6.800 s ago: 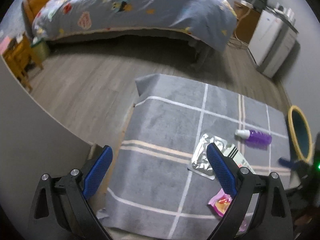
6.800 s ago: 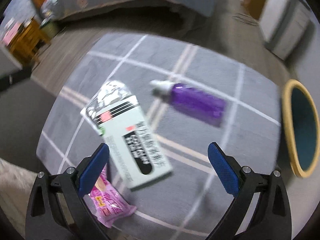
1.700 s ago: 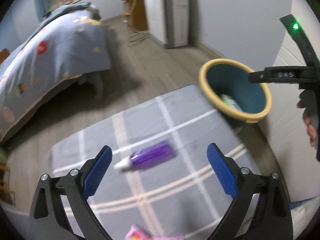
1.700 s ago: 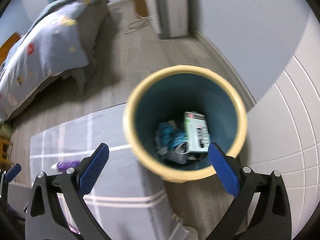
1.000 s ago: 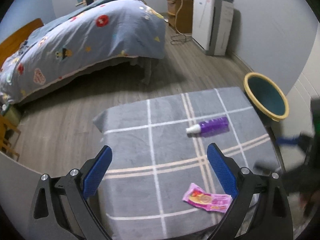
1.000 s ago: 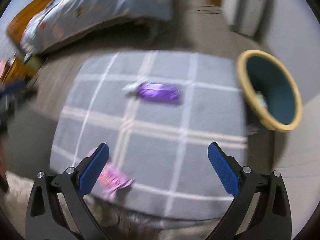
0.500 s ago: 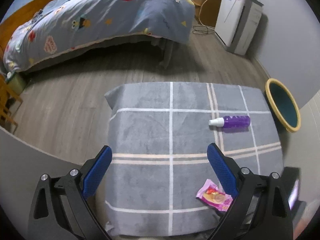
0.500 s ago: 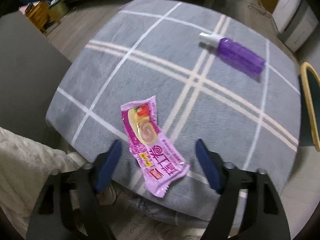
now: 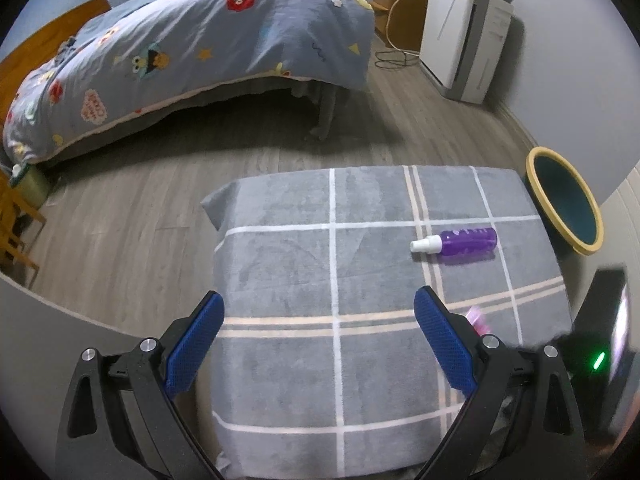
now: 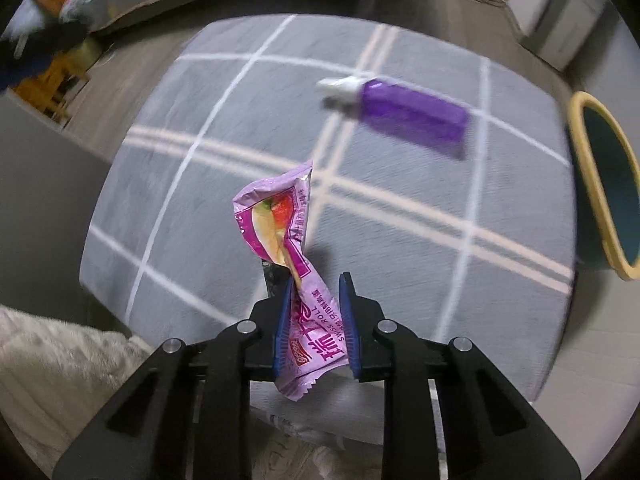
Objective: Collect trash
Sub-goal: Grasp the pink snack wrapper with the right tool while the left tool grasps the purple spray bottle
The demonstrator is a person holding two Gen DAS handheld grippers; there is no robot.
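Note:
My right gripper (image 10: pixel 316 300) is shut on a pink snack wrapper (image 10: pixel 288 232) and holds it just above the grey checked rug (image 10: pixel 400 240). A purple spray bottle (image 10: pixel 408 110) with a white cap lies on the rug beyond it, also in the left wrist view (image 9: pixel 460 242). The yellow-rimmed teal trash bin (image 10: pixel 604 184) stands at the rug's right edge, also in the left wrist view (image 9: pixel 564 204). My left gripper (image 9: pixel 320 336) is open and empty above the near part of the rug (image 9: pixel 280 264). A bit of the pink wrapper (image 9: pixel 478 318) shows behind its right finger.
A bed (image 9: pixel 192 52) with a blue patterned quilt stands across the wood floor. A white appliance (image 9: pixel 464 28) and a wooden cabinet (image 9: pixel 400 4) stand by the far wall. A wooden chair (image 9: pixel 16 224) is at the left. A pale fluffy throw (image 10: pixel 52 372) lies near left.
My right gripper has closed on the pink wrapper and lifted it off the rug. The left gripper has drifted a little and stays open.

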